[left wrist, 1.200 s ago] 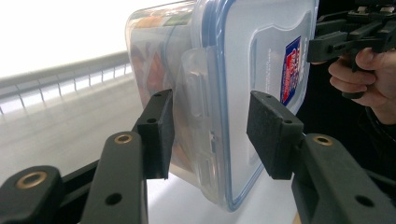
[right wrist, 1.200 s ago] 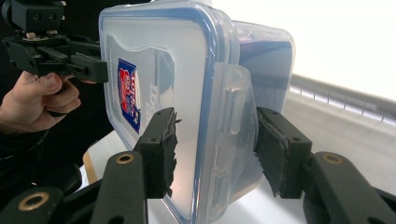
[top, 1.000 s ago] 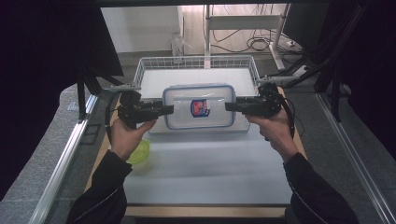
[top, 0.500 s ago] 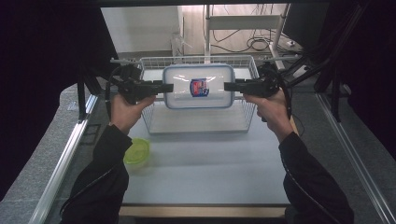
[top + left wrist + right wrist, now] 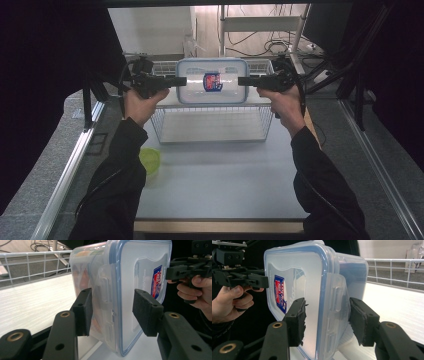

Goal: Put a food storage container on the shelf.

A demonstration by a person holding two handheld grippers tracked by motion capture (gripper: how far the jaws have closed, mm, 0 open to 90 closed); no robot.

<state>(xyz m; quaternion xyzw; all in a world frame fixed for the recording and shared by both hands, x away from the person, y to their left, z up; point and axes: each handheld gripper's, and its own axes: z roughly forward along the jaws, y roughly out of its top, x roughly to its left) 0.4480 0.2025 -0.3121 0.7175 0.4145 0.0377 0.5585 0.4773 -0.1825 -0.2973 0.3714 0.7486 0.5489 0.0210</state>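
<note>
A clear plastic food container (image 5: 212, 82) with a blue-rimmed lid and a red-and-blue label hangs in the air over the far part of a white wire basket (image 5: 160, 131). It is tipped so the lid faces the high camera. My left gripper (image 5: 183, 80) is shut on its left end, over the side clasp (image 5: 105, 287), with pads (image 5: 83, 312) on body and lid. My right gripper (image 5: 242, 80) is shut on the opposite end, its pads (image 5: 362, 320) pressing lid and body around that clasp (image 5: 335, 297). Each gripper view shows the other gripper at the far end.
The wire basket stands on the pale table (image 5: 220, 185) at its far side, its floor bare. A small green bowl (image 5: 150, 161) sits on the table by the left forearm. Black curtains and metal rails flank the table; cables and shelving lie behind.
Both hands have carried the container up and away from the person, from in front of the basket to above its far part. The grips have not changed.
</note>
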